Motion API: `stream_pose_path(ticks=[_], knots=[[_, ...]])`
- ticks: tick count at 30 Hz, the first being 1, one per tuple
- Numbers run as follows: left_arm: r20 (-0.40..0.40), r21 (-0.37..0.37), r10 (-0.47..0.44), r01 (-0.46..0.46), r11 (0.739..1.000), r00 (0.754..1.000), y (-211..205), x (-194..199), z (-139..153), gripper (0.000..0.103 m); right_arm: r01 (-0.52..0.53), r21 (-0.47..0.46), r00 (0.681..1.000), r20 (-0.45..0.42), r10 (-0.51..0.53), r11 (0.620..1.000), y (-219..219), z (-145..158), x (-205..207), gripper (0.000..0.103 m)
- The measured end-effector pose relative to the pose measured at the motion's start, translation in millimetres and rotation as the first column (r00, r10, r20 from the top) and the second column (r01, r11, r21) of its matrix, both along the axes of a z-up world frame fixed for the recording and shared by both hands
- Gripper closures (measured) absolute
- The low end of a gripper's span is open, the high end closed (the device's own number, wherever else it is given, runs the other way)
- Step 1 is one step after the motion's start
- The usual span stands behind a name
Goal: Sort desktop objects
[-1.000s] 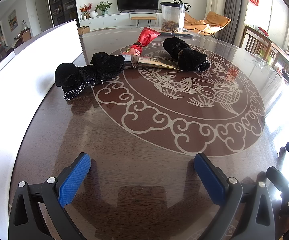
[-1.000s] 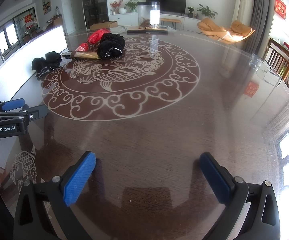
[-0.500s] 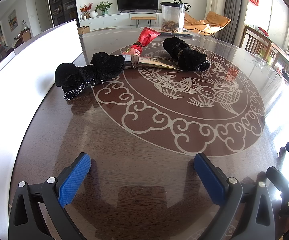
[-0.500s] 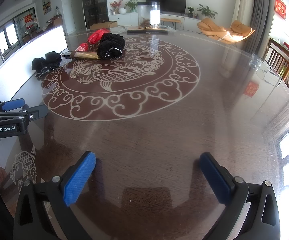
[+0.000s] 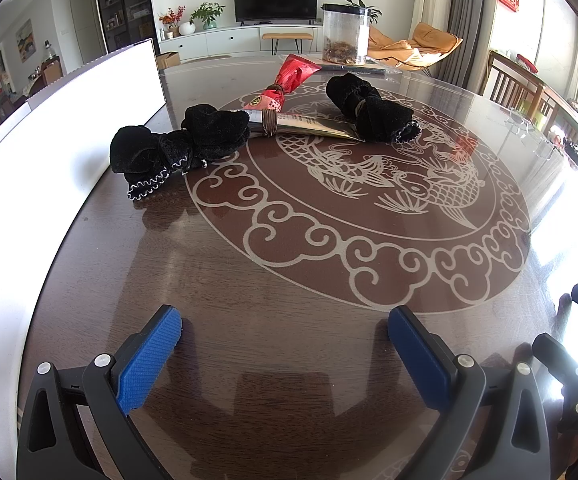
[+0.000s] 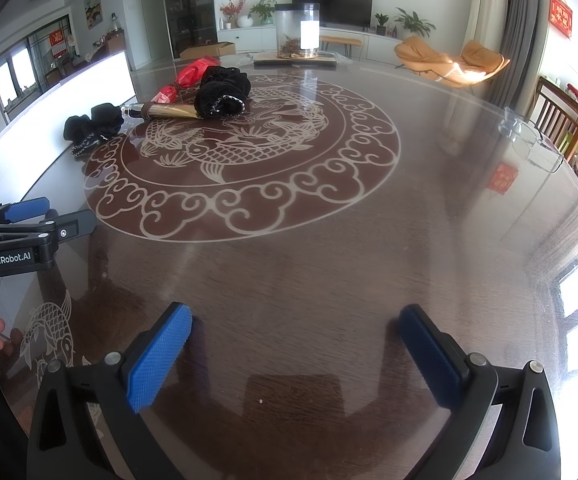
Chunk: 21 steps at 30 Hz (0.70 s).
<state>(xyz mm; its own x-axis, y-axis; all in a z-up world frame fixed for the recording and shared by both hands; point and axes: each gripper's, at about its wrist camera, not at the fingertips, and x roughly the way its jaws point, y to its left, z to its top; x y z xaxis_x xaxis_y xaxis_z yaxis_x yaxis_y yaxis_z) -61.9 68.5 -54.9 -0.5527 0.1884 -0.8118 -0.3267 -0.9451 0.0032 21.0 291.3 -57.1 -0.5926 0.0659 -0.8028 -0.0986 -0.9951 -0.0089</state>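
Two black velvet scrunchies lie at the table's far left, also in the right wrist view. A gold tube with a brown hair tie around it lies beside them, also in the right wrist view. A red packet lies behind it. Another black scrunchie pair rests on the tube's right end, also in the right wrist view. My left gripper is open and empty, low over the near table. My right gripper is open and empty too.
A clear jar stands on a dark board at the table's far edge. A white panel runs along the left side. A clear tray sits at the far right edge. The left gripper shows in the right wrist view.
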Motion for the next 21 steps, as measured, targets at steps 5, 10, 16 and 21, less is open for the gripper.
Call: stream_pose_path(ticks=[5,10,16,21], knots=[[0.000,0.000,0.000,0.000,1.000,1.000,0,0,0,0.000,0.000,0.000,1.000,0.000,0.000,1.000,0,0,0,0.000],[0.016,-0.006,0.015,-0.015,1.000,1.000,-7,15,1,0.000,0.000,0.000,1.000,0.000,0.000,1.000,0,0,0,0.000],[0.042,-0.008,0.155,-0.155,0.988,0.987,-31,11,1,0.000,-0.068,-0.044,0.997,0.022,0.069,0.997,1,6,-42,0.000],[0.050,0.063,0.238,-0.241,0.969,0.970,-52,7,3,0.000,-0.138,-0.091,0.989,-0.059,0.133,0.986,-8,34,-135,0.000]])
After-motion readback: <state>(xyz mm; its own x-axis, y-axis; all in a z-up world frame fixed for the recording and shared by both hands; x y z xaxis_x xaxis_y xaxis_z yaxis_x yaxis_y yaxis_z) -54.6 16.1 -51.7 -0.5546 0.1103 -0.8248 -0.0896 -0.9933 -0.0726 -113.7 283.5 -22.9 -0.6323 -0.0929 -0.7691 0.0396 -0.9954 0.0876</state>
